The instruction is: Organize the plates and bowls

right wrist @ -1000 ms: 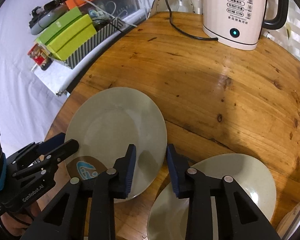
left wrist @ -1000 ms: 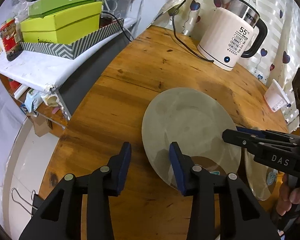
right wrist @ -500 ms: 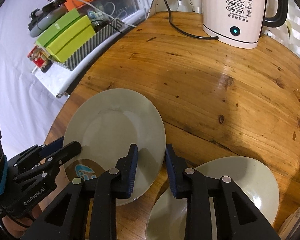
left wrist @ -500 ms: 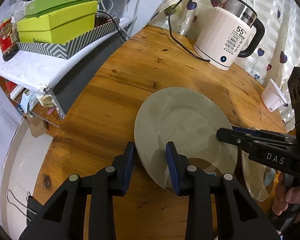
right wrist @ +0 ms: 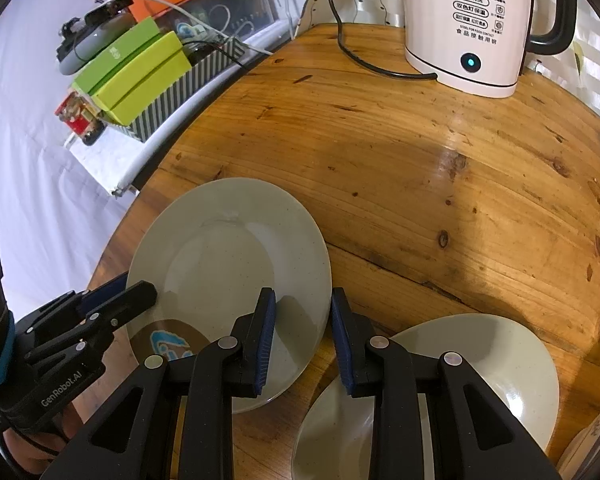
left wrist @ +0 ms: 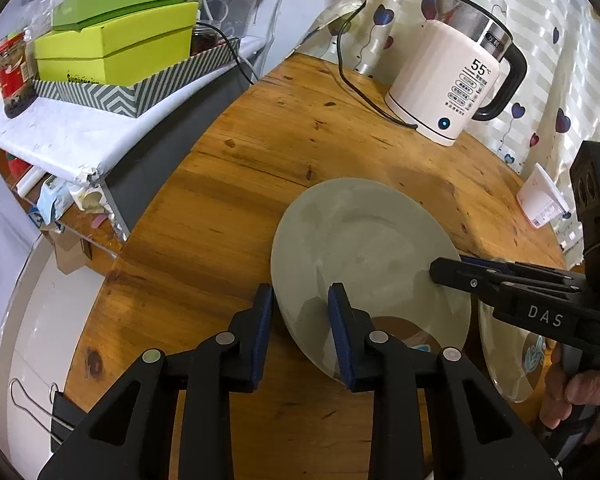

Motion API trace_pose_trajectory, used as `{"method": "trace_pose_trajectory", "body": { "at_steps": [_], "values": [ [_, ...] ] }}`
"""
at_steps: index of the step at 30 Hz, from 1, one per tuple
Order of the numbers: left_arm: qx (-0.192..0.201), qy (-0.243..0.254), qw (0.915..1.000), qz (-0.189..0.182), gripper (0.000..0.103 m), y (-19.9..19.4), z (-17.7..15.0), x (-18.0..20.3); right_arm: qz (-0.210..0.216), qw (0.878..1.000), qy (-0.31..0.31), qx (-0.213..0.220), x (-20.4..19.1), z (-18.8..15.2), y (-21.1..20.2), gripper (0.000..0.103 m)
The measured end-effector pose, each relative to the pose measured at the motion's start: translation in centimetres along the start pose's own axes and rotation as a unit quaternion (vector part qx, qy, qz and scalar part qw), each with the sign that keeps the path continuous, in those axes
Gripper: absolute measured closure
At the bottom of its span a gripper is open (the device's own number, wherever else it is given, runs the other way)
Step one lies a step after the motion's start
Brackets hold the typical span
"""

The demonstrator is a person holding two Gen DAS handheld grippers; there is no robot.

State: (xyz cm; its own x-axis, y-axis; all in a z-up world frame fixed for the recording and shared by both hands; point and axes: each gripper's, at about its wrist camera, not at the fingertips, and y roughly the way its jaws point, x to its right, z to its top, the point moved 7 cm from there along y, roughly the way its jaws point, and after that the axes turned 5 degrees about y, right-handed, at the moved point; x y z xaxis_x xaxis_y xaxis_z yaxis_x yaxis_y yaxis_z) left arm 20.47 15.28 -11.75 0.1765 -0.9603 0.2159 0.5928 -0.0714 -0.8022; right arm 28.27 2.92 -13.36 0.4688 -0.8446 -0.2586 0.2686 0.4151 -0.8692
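Round wooden table [left wrist: 240, 184] carries pale grey-green glazed ceramic plate [left wrist: 364, 248] near front edge; second similar plate [right wrist: 500, 364] just beside, to right.
Plate: stiff, fragile, glaze likely slippery, moderate weight. Best hold: thin rim.
Left gripper [left wrist: 300, 320]: jaws straddle near rim, not yet clamped; have just been closing, gap narrower than before.
Right gripper [right wrist: 303, 326]: jaws straddle opposite rim, narrow gap, no clear grip, unchanged.
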Motion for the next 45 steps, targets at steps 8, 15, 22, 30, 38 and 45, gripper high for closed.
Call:
{"method": "trace_pose_trajectory", "body": {
  "at_steps": [8,15,22,30,38,45],
  "values": [
    [0.001,-0.001,1.0000,0.005,0.075,-0.2,0.0,0.0,-0.001,1.000,0.006,0.000,-0.1,0.0,-0.1,0.078],
    [-0.001,-0.001,1.0000,0.008,0.076,-0.4,0.0,0.1,-0.004,1.000,0.006,0.000,-0.1,0.0,-0.4,0.078],
    [0.000,-0.002,1.0000,0.008,0.076,-1.2,0.2,0.3,-0.005,1.000,0.007,0.000,-0.3,0.1,-1.0,0.078],
    [-0.004,-0.001,0.9999,0.011,0.076,-1.8,-0.1,0.4,-0.007,1.000,0.006,-0.004,-0.5,-0.1,-1.4,0.078],
    [0.000,0.008,0.9999,0.010,0.076,-3.7,-0.4,1.4,-0.012,1.000,0.002,0.003,-0.9,-0.9,-3.5,0.078],
    [0.001,0.020,0.9998,0.008,0.076,-5.6,-1.6,2.8,-0.016,1.000,0.006,0.006,-0.9,-2.7,-5.6,0.078]
  ]
}}
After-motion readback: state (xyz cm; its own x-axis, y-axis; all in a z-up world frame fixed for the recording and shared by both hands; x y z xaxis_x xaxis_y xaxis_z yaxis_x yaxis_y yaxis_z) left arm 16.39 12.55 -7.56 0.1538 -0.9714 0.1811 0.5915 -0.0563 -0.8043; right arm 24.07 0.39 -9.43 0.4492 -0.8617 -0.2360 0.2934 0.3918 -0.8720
